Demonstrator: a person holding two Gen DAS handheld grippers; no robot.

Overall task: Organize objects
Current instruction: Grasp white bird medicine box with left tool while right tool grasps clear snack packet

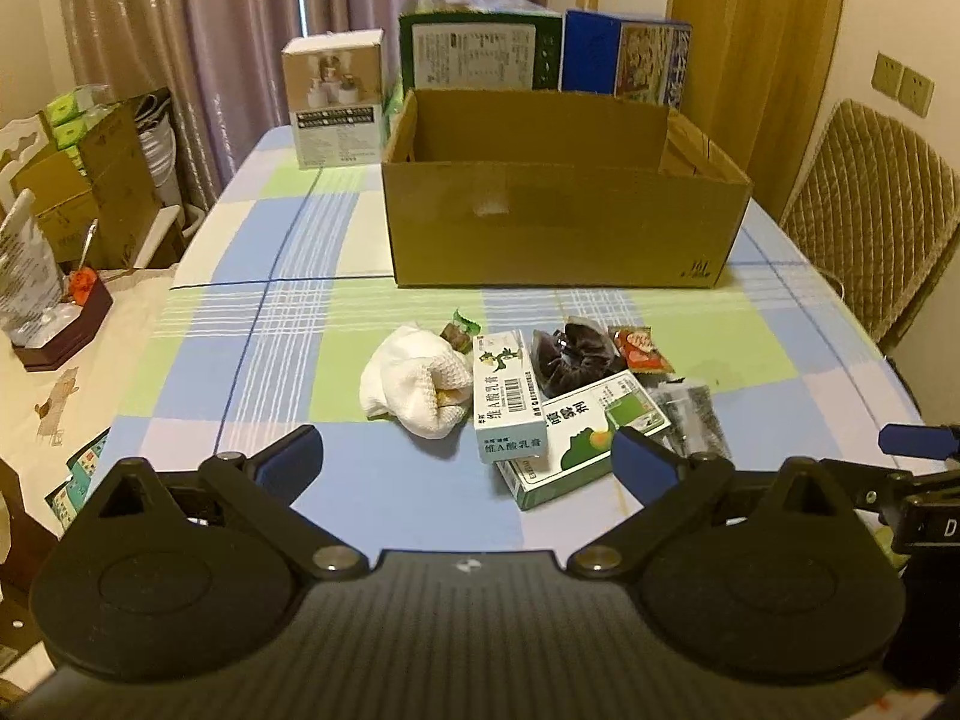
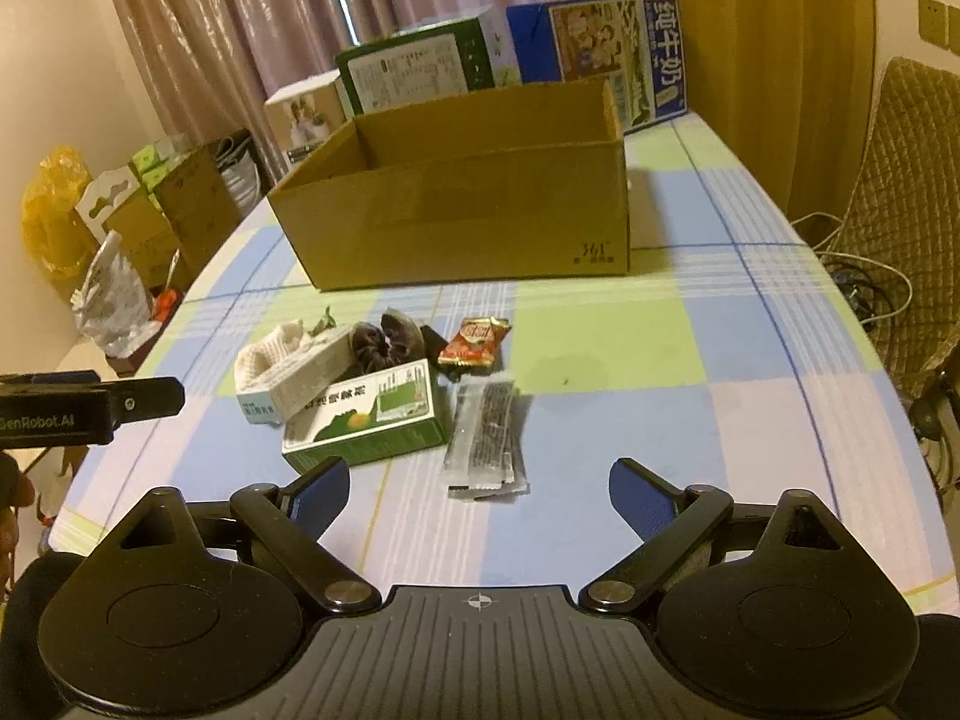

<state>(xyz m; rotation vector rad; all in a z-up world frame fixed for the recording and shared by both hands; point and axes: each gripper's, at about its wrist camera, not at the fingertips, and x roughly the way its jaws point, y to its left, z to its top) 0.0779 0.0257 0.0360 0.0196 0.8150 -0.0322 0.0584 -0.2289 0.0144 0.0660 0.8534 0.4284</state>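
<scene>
An open, empty-looking cardboard box [image 1: 558,222] [image 2: 468,222] stands mid-table. In front of it lies a small pile: a white cloth [image 1: 414,387] [image 2: 264,351], a small white ointment box [image 1: 507,402] [image 2: 306,378] resting on a green-and-white medicine box [image 1: 576,444] [image 2: 372,420], a dark scrunchie [image 1: 573,357] [image 2: 387,345], a red snack packet [image 1: 639,351] [image 2: 474,342] and clear sachets [image 1: 690,411] [image 2: 486,438]. My left gripper [image 1: 465,456] hovers open just short of the pile. My right gripper [image 2: 480,480] is open near the sachets, holding nothing.
The checked tablecloth [image 1: 300,252] covers the table. Behind the cardboard box stand a white carton [image 1: 339,99], a green carton [image 1: 480,51] and a blue milk carton [image 1: 624,60]. A quilted chair [image 1: 870,210] is at the right edge. Stacked boxes [image 1: 90,180] crowd the left side.
</scene>
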